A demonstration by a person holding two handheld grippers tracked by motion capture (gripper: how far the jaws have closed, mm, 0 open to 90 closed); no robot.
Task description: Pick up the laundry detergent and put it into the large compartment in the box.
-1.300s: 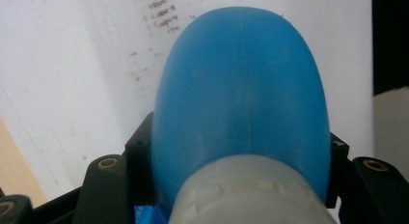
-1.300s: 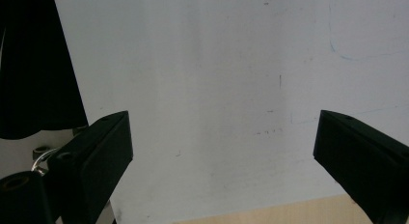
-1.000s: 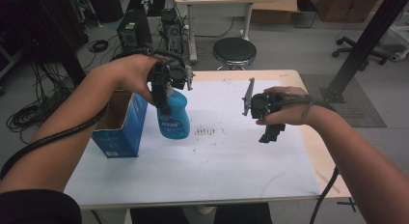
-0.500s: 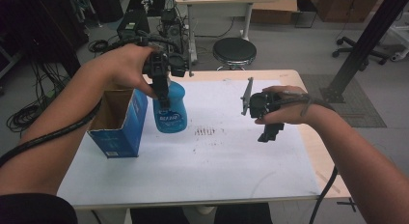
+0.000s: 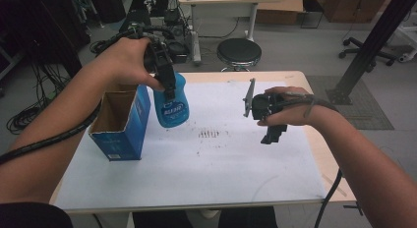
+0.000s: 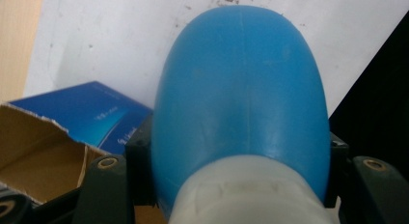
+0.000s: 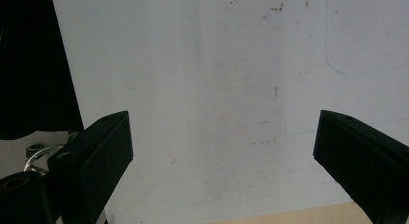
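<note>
A blue plastic bottle with a white cap hangs above the table, just right of an open blue cardboard box. My left gripper is shut on the bottle's upper part, near the cap. In the left gripper view the bottle sits between the two black jaws of that gripper, with the box below at the left. My right gripper hovers over the right side of the white sheet. Its jaws stand wide open with nothing between them.
The box stands upright at the sheet's left edge, its top open and the brown inside showing. The wooden table edge borders the sheet at the right. Behind the table stand a round black stool and a black post.
My left hand has lifted the blue bottle higher and slightly left, toward the box's top. The right gripper has stayed where it was, still open.
</note>
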